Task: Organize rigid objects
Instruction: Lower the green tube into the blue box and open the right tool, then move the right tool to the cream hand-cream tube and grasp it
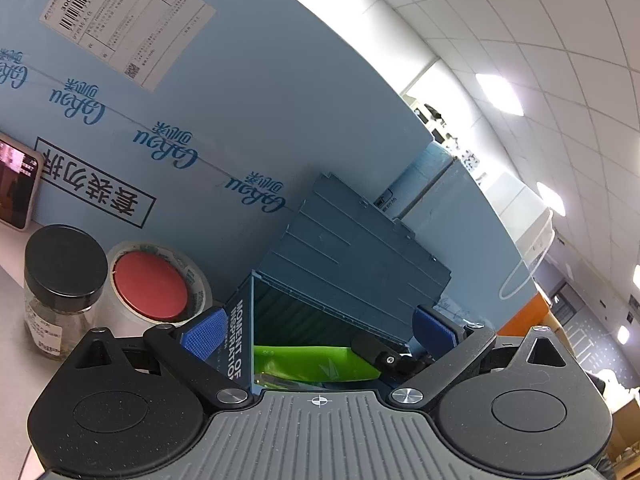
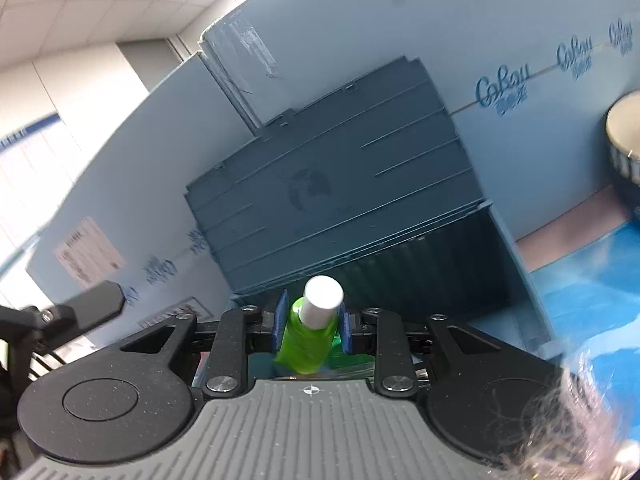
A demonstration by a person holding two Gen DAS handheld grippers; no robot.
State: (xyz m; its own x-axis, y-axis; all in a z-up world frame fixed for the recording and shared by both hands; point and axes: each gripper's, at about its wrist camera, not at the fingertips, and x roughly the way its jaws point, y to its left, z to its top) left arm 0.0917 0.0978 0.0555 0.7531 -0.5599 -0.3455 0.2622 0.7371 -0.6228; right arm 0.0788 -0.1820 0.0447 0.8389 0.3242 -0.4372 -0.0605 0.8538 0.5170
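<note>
Backed by a large pale-blue carton (image 1: pixel 248 92) with repeated blue lettering and a white shipping label (image 1: pixel 120 20) stuck high on its face

Standing against that carton, a dark grey-blue storage box (image 2: pixel 320 184), lid tipped up and back, ribbed inside open to view, white lettering down one outer wall

Spread over the counter (image 1: pixel 8 280) on the right view's far side, a bright blue sheet (image 2: pixel 592 292), with a pale bowl (image 2: pixel 624 136) at the frame's edge

Left claw (image 1: pixel 320 332) spread wide across the box's near corner, one blue pad outside the lettered wall, the other over the opening; cannot tell whether either pad touches the box

Right claw (image 2: pixel 310 328) narrow, clamped on a green bottle (image 2: pixel 308 340), blue pads pressed to both its sides, white cap (image 2: pixel 323 300) pointing forward towards the box's open mouth; seen from the left wrist as a green shape low at the box's opening

Left of the box, a roll of clear tape (image 1: pixel 200 280) around a red disc (image 1: pixel 152 284), touching or almost touching a glass jar (image 1: pixel 60 312) with a black lid

Leaning on the carton at the far left edge, a phone (image 1: pixel 16 184) with a lit screen
</note>
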